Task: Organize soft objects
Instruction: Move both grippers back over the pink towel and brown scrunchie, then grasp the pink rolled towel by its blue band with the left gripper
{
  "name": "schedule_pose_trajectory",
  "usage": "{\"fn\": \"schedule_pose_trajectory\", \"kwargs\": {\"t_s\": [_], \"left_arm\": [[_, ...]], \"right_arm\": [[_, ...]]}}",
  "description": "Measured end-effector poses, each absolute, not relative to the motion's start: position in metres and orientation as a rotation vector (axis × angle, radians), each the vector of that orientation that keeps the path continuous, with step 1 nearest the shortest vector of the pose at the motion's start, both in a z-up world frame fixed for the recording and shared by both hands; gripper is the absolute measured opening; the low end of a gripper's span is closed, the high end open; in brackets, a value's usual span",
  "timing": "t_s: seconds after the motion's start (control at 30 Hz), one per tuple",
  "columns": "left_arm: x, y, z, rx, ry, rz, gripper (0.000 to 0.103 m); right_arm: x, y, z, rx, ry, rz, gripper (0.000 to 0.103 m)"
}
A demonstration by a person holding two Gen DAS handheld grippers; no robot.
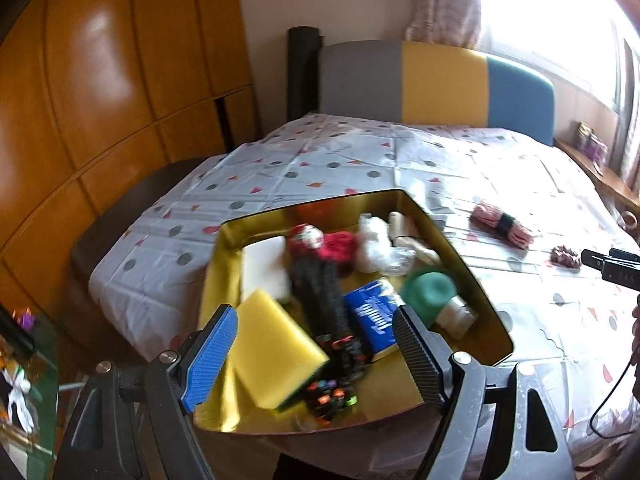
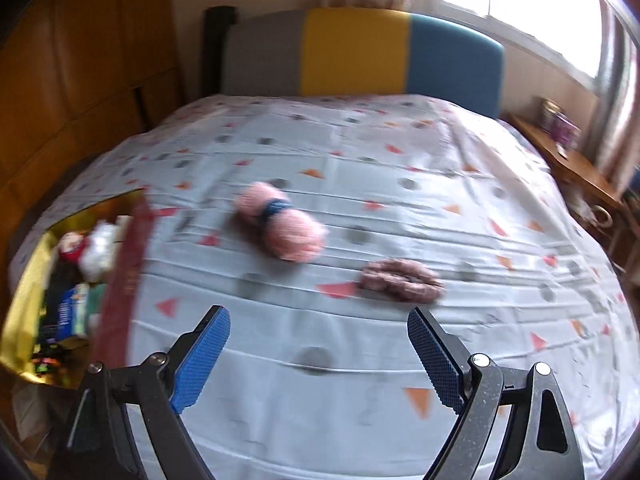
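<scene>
Left wrist view: gold box at frame centre is already sitting full — yellow sponge, blue pack, more. Left tongs are hanging apart over it, empty.

Right wrist view: right tongs are gaping wide, empty. Pink yarn and brownish scrunchie are still lying mid-frame on the bed sheet, plenty of open room around both.

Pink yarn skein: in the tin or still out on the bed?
Out. The pink yarn skein lies on the patterned bedsheet, right of the gold tin, beside a dark pink scrunchie, also on the sheet.
</scene>
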State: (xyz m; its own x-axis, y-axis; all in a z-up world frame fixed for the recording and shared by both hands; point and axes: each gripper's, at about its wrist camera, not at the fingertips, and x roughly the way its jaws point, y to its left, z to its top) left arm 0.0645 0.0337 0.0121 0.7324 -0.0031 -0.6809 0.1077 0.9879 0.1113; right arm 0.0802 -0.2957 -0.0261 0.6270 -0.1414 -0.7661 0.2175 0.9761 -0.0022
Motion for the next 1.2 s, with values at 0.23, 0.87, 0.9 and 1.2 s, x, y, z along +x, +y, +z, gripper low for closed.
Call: {"fn": "schedule_pose_trajectory", "kwargs": {"t_s": [0.23,0.87,0.9,1.2], "left_arm": [[0.076,-0.012,0.013,0.209,0.754,-0.136,0.081],[0.135,-0.145,0.001,0.214,0.891,-0.432,0.08],[0.14,-0.15,-0.002,0.207,0.906,-0.439,0.08],[0.21,-0.189,-0.039,0.024,1.11,-0.435,0.08]], "right_arm": [[0.065,-0.358,-0.049,0.196,0.884,-0.343,0.091],[0.051,-0.408,-0.05,0.477,0.851,-0.43,0.091],[0.05,-0.411,-0.049,0.491,0.848,-0.435,0.091],[0.048,-0.417,-0.048,0.54,0.84,-0.437,0.092]]}}
